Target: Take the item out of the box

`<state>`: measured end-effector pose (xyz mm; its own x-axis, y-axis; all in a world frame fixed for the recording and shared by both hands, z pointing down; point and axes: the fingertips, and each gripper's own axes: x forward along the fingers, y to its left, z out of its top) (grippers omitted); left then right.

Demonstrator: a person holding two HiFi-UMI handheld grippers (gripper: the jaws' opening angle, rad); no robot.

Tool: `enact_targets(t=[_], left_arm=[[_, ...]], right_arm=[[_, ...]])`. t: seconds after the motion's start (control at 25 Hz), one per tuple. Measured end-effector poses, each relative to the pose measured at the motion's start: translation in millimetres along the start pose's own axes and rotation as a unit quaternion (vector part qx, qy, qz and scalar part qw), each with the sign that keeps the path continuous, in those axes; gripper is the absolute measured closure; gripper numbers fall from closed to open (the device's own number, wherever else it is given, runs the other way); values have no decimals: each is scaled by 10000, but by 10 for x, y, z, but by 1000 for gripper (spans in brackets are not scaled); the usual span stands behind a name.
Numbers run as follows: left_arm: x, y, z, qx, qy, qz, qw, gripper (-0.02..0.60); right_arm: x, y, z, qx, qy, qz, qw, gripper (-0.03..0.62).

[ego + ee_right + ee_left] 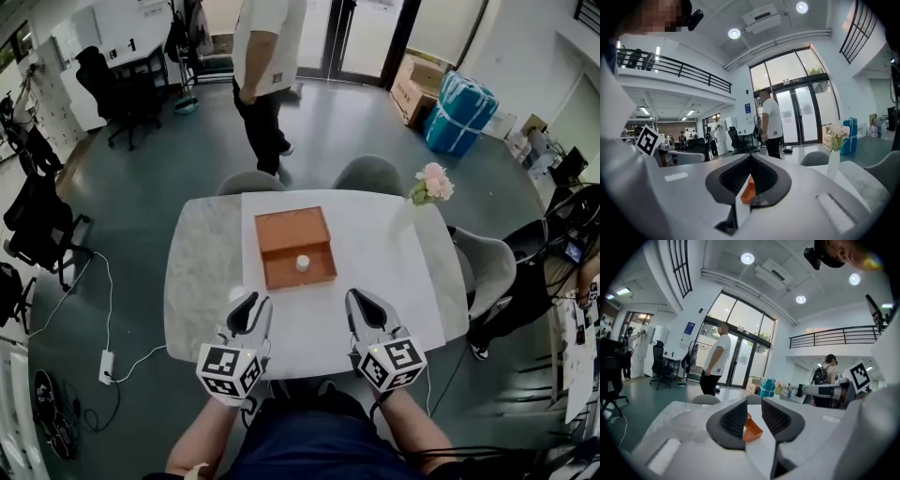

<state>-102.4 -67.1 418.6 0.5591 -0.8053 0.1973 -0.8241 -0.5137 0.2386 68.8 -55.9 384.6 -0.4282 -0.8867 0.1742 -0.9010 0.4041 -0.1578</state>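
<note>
A white surface (394, 253) is seen from above, with an open orange box (291, 230) lying at its centre. The item (302, 263), a small white, roughly cylindrical object, stands inside the box, in the half toward 6 o'clock, apart from the walls. Two tools are held low over the near edge, both well apart from the box. The left hand-held gripper (247, 302) is placed at 7 o'clock of the box, and its jaws are seen parted with nothing between them. The right hand-held gripper (362, 300) is placed at 5 o'clock, and its jaws are closed together on nothing. A vase of flowers (429, 184) stands at 2 o'clock of the box, near the far corner of the surface. A standing person (267, 56) is seen at 12 o'clock, beyond two chairs. Nothing has been grasped yet, so the task is judged to be at its start. Trouble is most likely if the closed right tool is brought down unopened: the item could be knocked over or pushed against a wall. The item looks small and light, so it could be tipped or squeezed out by an off-centre pinch. The box could also be dragged or shifted if its low wall is caught by a jaw while nothing steadies it.
</note>
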Motion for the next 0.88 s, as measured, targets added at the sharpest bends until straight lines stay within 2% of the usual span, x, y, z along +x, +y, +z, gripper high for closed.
enact_targets(t=[0.2, 0.52, 0.88], left_arm=[[202, 42, 7, 10, 87, 128, 9999, 477], [553, 140, 141, 124, 122, 709, 9973, 477], [811, 396, -312, -193, 530, 1405, 9885, 477]], right_arm=[[246, -158, -13, 82, 77, 154, 9998, 591], [758, -542, 7, 251, 187, 632, 9975, 591], [1293, -968, -542, 753, 934, 1051, 9872, 591]])
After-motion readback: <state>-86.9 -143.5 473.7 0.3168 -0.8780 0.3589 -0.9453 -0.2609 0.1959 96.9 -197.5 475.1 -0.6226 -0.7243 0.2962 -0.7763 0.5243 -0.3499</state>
